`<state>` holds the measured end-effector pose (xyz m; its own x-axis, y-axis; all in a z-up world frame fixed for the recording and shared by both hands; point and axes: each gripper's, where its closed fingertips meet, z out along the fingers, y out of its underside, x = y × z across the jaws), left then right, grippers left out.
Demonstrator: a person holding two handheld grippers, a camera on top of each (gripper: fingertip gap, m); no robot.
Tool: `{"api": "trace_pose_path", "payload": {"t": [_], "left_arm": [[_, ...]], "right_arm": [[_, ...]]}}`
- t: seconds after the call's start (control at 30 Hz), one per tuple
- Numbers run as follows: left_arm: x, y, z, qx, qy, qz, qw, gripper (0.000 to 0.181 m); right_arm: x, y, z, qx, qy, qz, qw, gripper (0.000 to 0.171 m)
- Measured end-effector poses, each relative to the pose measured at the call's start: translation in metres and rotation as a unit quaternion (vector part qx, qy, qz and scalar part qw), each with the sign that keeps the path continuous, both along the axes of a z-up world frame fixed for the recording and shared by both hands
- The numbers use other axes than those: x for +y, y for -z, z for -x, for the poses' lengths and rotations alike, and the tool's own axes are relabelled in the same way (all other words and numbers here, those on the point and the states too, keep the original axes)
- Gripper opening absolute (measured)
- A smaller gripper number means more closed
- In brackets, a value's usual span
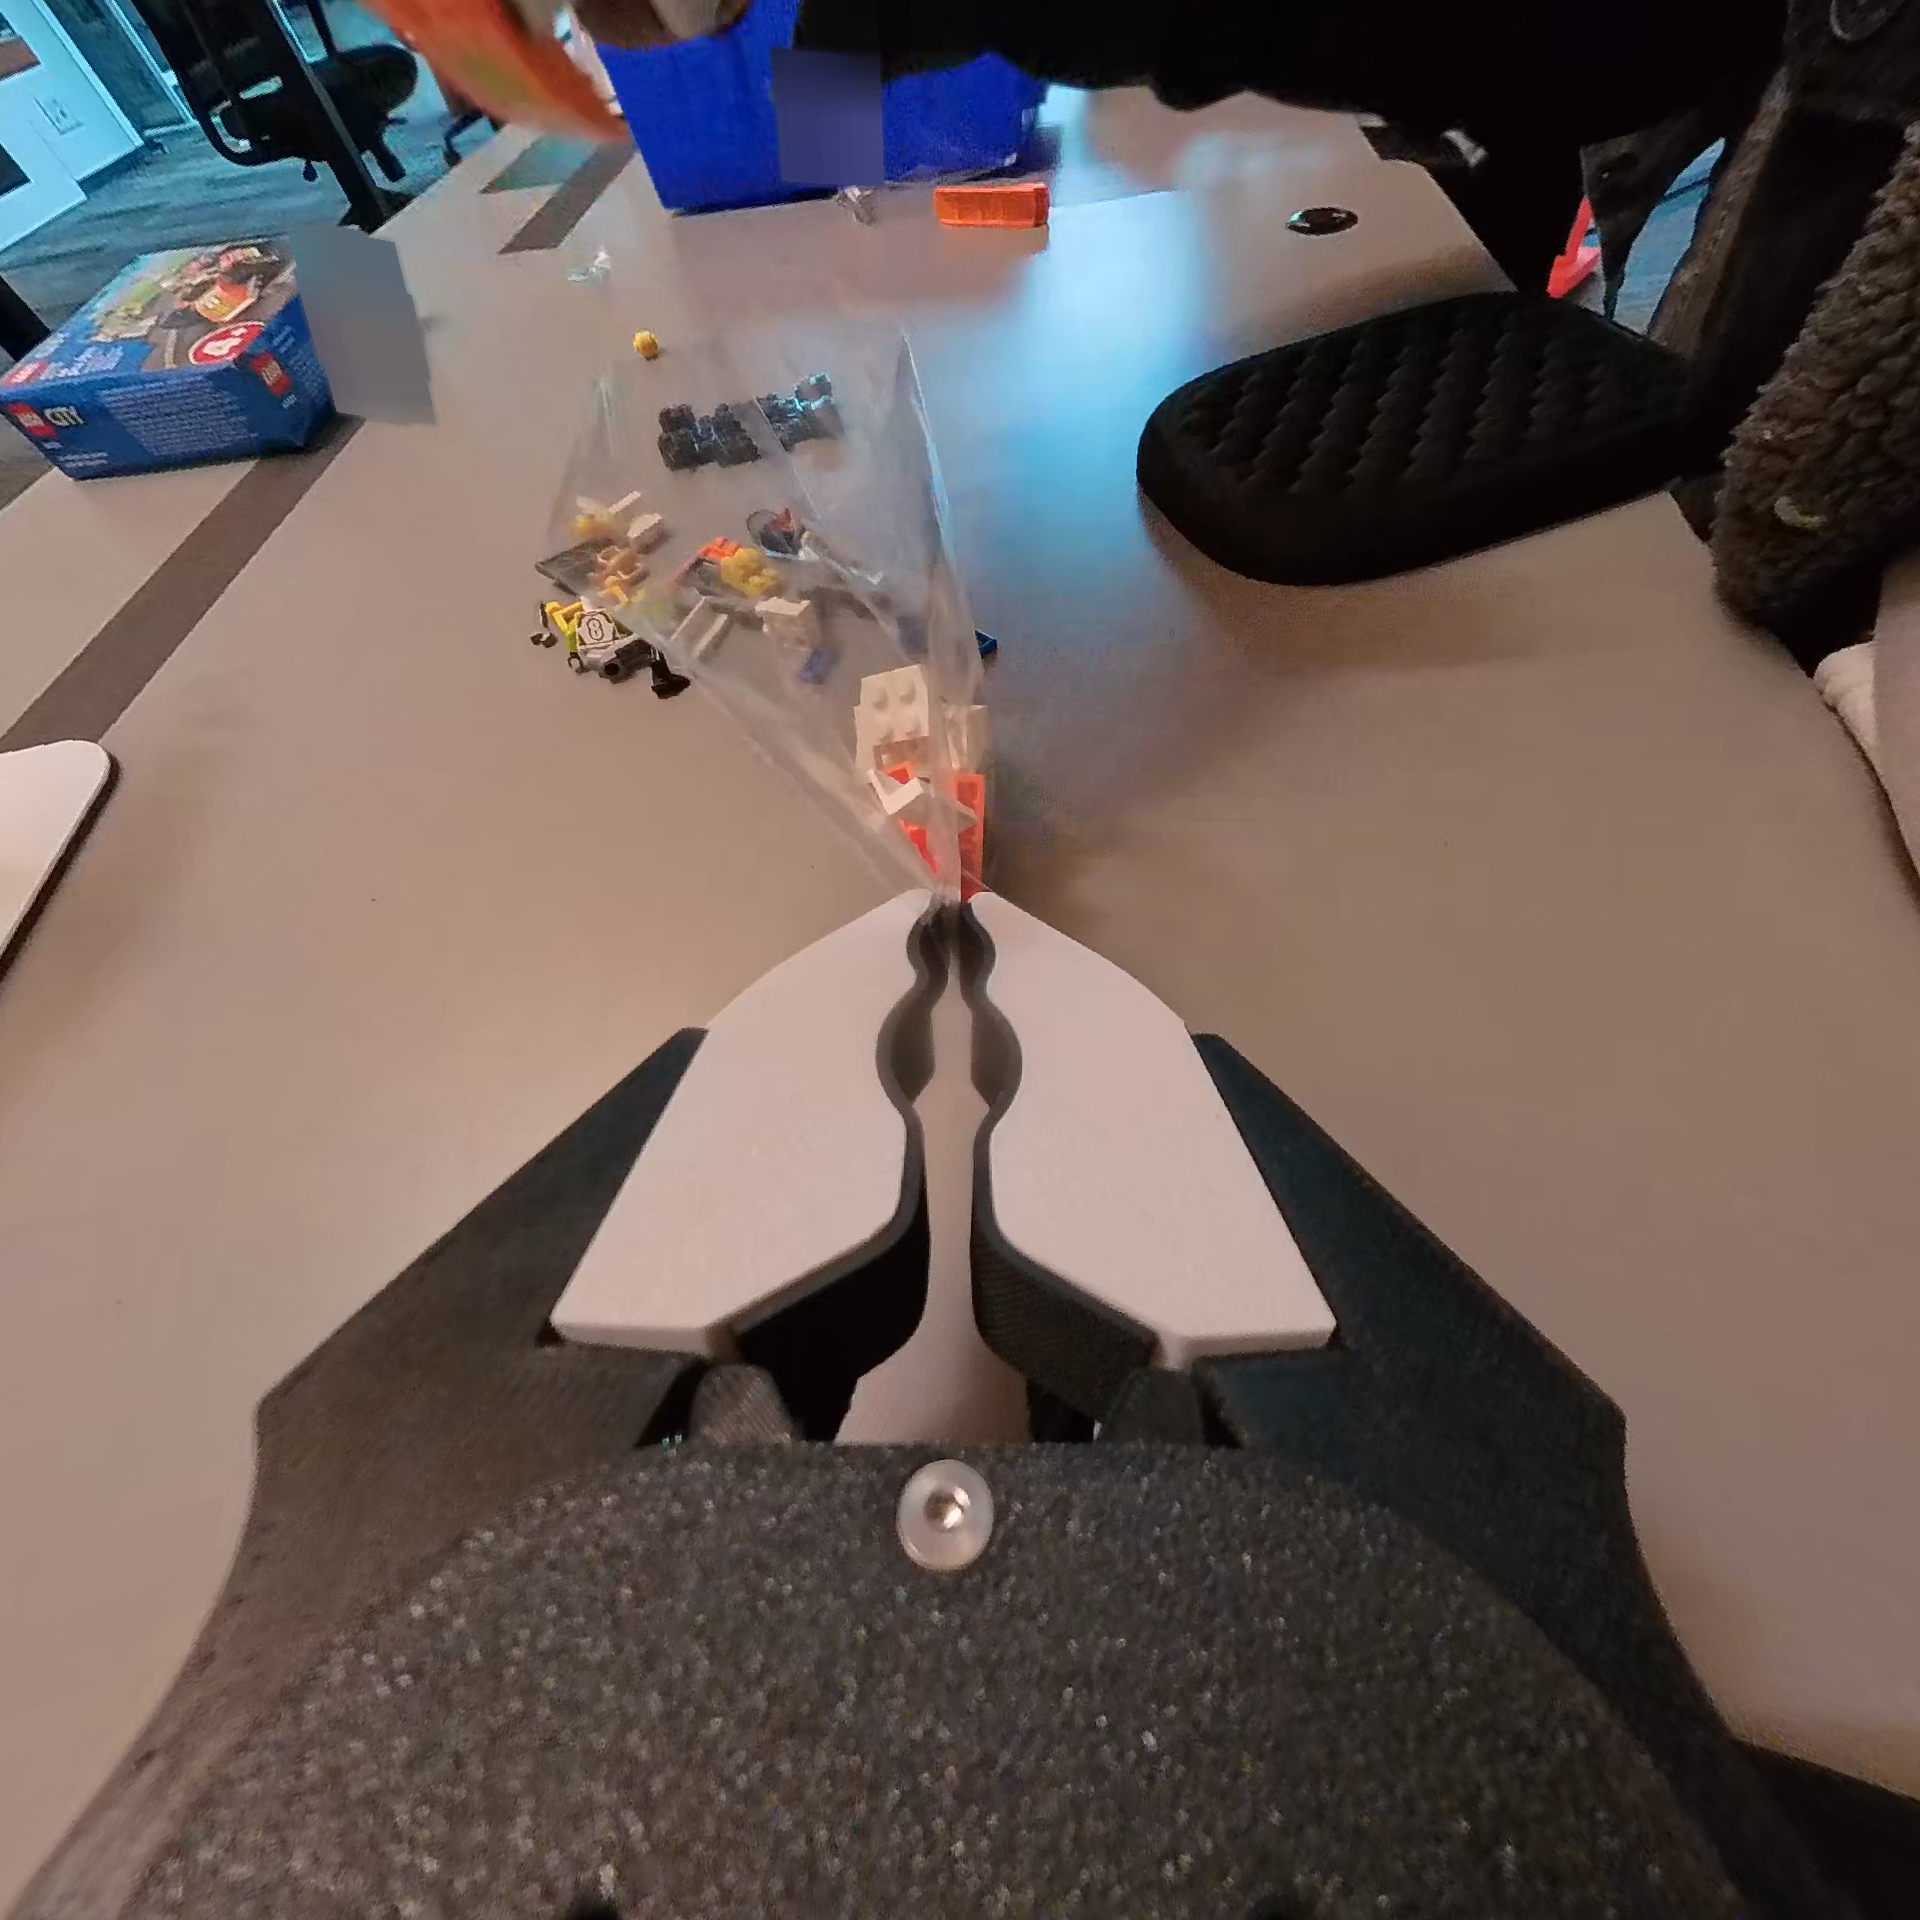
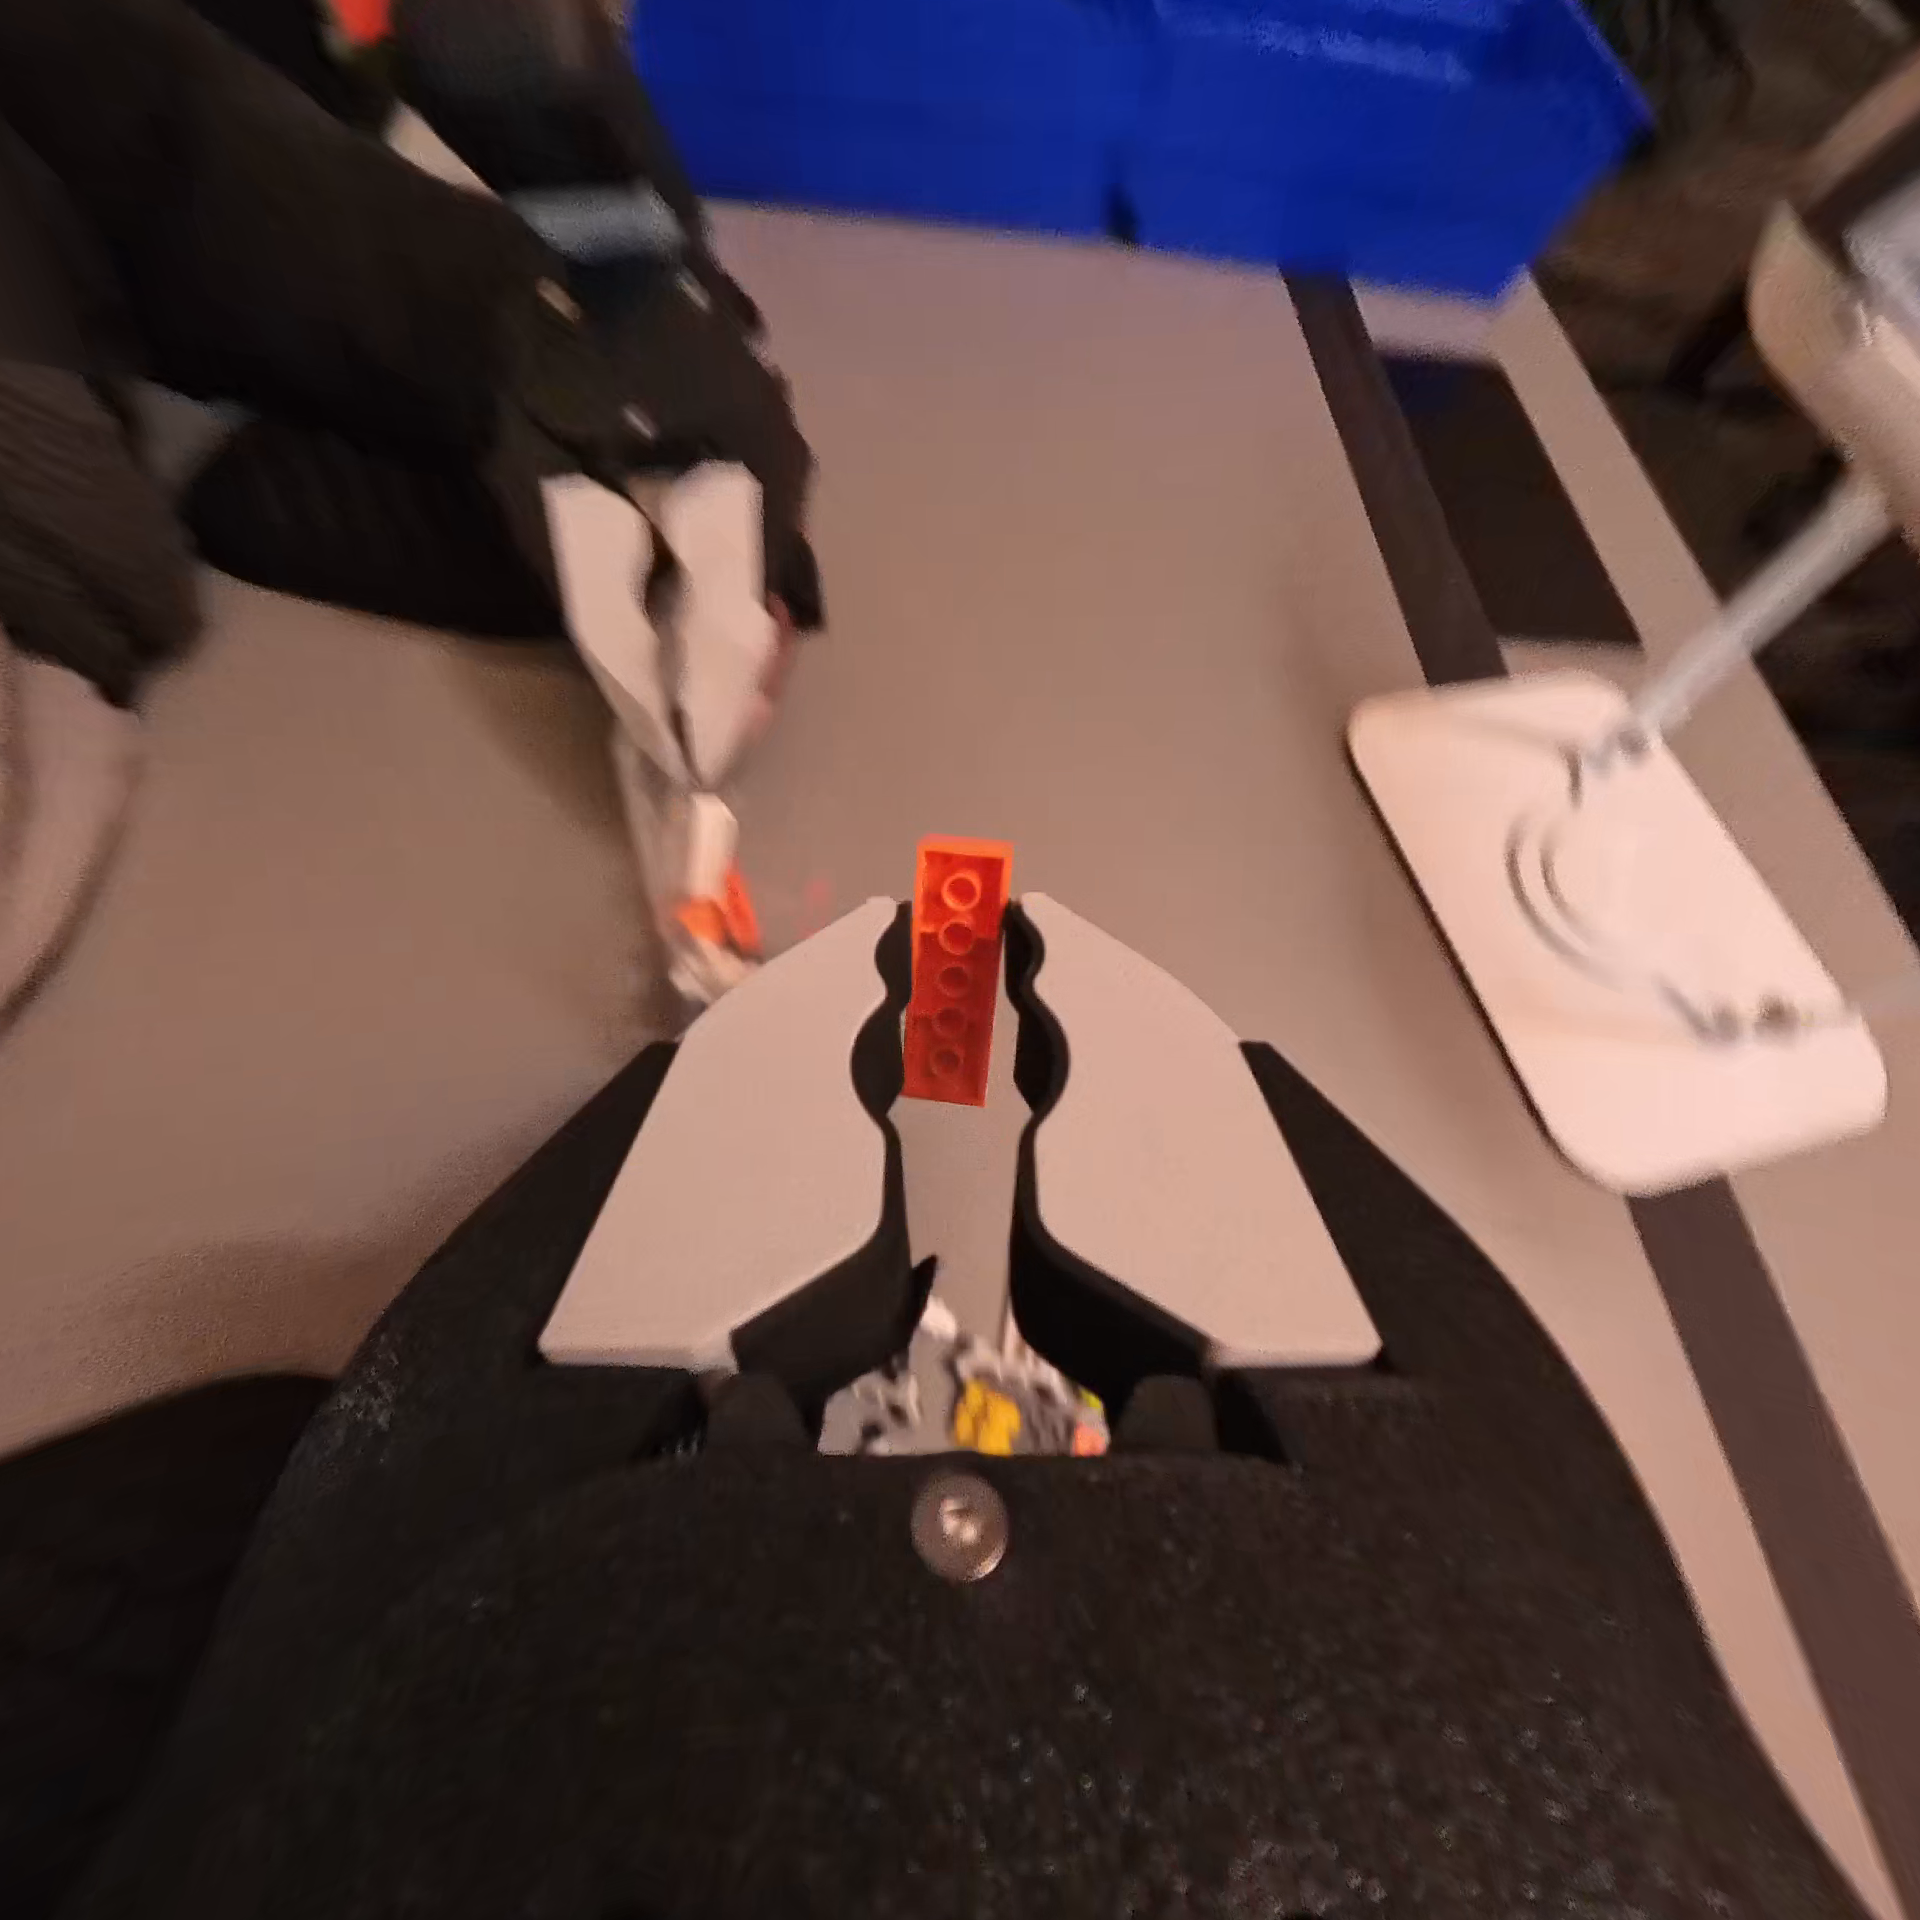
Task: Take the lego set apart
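Observation:
My left gripper (image 1: pixel 949 906) is shut on the corner of a clear plastic bag (image 1: pixel 800 582) that holds white and orange lego pieces (image 1: pixel 925 769). Loose lego pieces (image 1: pixel 665 603) and dark pieces (image 1: pixel 743 424) lie on the grey table (image 1: pixel 1351 935) beyond the bag. My right gripper (image 2: pixel 958 902) is shut on an orange lego brick (image 2: pixel 956 971), studs facing the camera, held above the table (image 2: pixel 1091 623). The left gripper (image 2: pixel 698 774) also shows in the right wrist view at the left, with the bag's orange and white pieces (image 2: pixel 712 894) hanging from its tips.
A blue bin (image 1: pixel 831 114) (image 2: pixel 1122 125) stands at the far end. A blue lego box (image 1: pixel 177 364) sits at far left, an orange piece (image 1: pixel 989 205) near the bin, a black mesh pad (image 1: pixel 1434 436) at right, a white stand base (image 2: pixel 1621 935). Left tips to right tips: about 15 cm.

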<state>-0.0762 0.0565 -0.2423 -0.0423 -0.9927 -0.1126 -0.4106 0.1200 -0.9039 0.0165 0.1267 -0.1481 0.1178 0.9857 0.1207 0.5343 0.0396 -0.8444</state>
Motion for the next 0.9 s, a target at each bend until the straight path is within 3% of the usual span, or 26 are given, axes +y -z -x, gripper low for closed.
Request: {"api": "trace_pose_path", "payload": {"t": [0.07,0.2,0.3,0.5,0.57,0.67,0.8,0.9], "left_arm": [[0.0,0.0,0.0,0.001,0.0,-0.002,1.0,0.001],[-0.001,0.0,0.001,0.004,0.001,-0.009,1.0,0.001],[-0.002,-0.001,0.001,0.005,0.004,-0.014,1.0,0.001],[-0.001,-0.001,0.002,0.004,0.002,-0.018,1.0,0.001],[-0.001,-0.001,0.001,0.004,0.002,-0.019,1.0,0.001],[0.0,-0.001,0.001,0.002,0.001,-0.021,1.0,0.001],[0.002,-0.001,0.001,0.0,-0.002,-0.019,1.0,0.001],[0.003,-0.001,0.0,0.0,-0.005,-0.018,1.0,0.001]], "right_arm": [[-0.019,-0.009,0.026,0.003,-0.046,-0.01,0.999,0.017],[-0.035,0.016,0.053,-0.032,-0.089,-0.008,0.996,0.017],[-0.034,0.027,0.055,-0.037,-0.084,0.005,0.996,0.02],[-0.022,-0.006,0.015,0.028,-0.018,0.005,0.999,0.024],[-0.017,0.013,-0.015,-0.013,0.02,0.016,1.0,0.023],[-0.026,0.076,-0.054,-0.121,0.061,0.058,0.989,0.022],[-0.053,0.134,-0.061,-0.183,0.045,0.081,0.979,0.022],[-0.054,0.15,-0.062,-0.21,0.029,0.066,0.975,0.024]]}}
